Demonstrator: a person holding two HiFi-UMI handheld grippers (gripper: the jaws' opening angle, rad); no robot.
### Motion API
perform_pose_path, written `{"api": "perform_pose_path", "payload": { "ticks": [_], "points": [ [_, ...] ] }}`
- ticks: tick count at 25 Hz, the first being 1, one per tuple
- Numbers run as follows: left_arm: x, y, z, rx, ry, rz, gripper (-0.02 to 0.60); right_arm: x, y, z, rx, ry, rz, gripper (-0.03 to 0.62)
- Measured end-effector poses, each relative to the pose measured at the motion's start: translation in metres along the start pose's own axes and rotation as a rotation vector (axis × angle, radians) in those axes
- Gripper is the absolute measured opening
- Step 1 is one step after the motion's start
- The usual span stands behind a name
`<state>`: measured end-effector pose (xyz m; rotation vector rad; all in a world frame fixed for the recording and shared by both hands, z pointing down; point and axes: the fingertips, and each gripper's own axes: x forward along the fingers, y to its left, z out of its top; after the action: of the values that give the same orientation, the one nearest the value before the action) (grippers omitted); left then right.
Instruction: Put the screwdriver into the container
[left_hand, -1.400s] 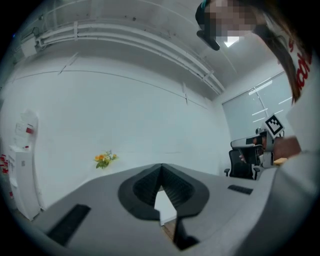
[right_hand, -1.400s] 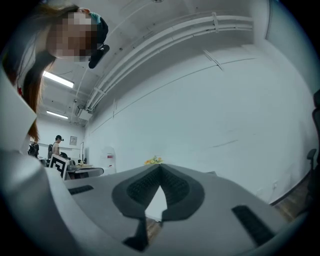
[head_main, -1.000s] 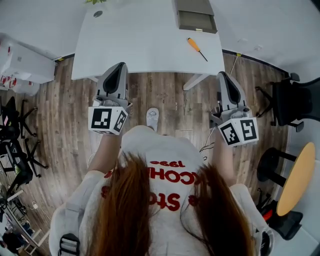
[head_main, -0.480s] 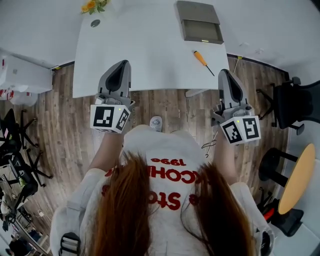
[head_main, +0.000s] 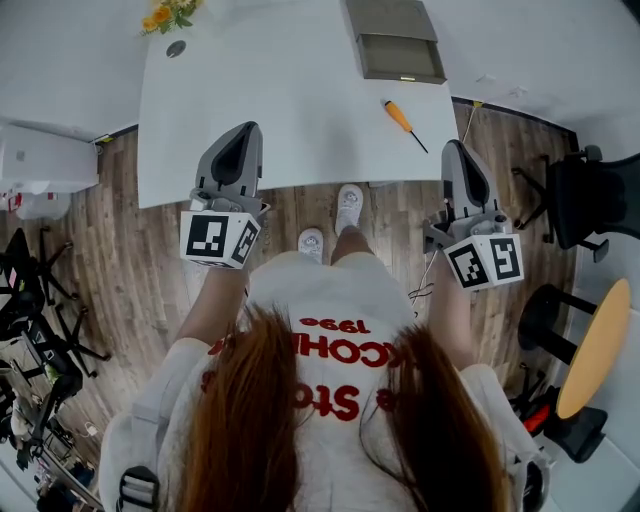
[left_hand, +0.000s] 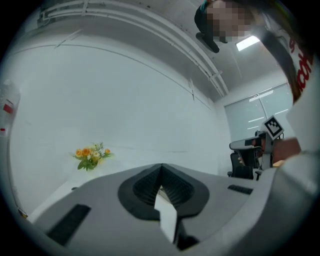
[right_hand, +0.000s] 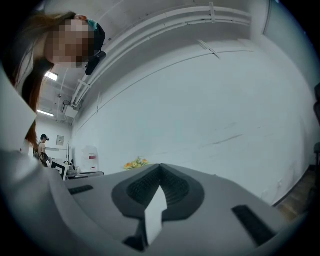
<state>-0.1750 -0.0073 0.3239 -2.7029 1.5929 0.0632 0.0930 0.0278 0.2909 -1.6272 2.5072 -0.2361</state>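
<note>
The screwdriver (head_main: 400, 118), orange-handled with a dark shaft, lies on the white table (head_main: 280, 90) near its front right corner. The container (head_main: 397, 45), a grey-olive open box, stands just behind it at the table's far edge. My left gripper (head_main: 243, 132) hovers shut over the table's front edge, well left of the screwdriver. My right gripper (head_main: 456, 150) is shut too, empty, held off the table's right corner, a short way right of the screwdriver's tip. Both gripper views point up at a white wall; the jaws of the left gripper (left_hand: 161, 167) and the right gripper (right_hand: 160, 167) meet with nothing between them.
Orange flowers (head_main: 165, 15) and a small round object (head_main: 176, 47) sit at the table's far left. A black office chair (head_main: 590, 195) and a round yellow table (head_main: 597, 350) stand to the right, a white cabinet (head_main: 40, 160) to the left. Wood floor lies below.
The person has stepped toward the table; one shoe now shows at its front edge. Both grippers are nearer the table, the left one now over its edge. They stay shut.
</note>
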Motion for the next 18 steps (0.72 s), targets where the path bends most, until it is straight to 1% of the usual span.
{"api": "perform_pose_path", "payload": {
  "ticks": [2,7,10,14,18],
  "points": [
    [0.008,0.000,0.000,0.001,0.000,0.006,0.000,0.009,-0.007,0.001,0.004,-0.001,0.012,0.005],
    [0.034,0.008,0.003,0.008,-0.010,0.053,0.000,0.047,-0.024,0.011,-0.008,-0.010,0.081,0.005],
    [0.052,0.013,0.007,0.021,-0.020,0.078,0.000,0.070,-0.037,0.017,-0.014,-0.009,0.116,0.005],
    [0.079,0.016,0.011,0.063,-0.027,0.109,0.000,0.099,-0.056,0.022,-0.018,0.004,0.161,0.005],
    [0.102,0.017,0.011,0.064,-0.027,0.144,0.000,0.124,-0.076,0.022,-0.009,0.015,0.199,0.005]
  ]
}}
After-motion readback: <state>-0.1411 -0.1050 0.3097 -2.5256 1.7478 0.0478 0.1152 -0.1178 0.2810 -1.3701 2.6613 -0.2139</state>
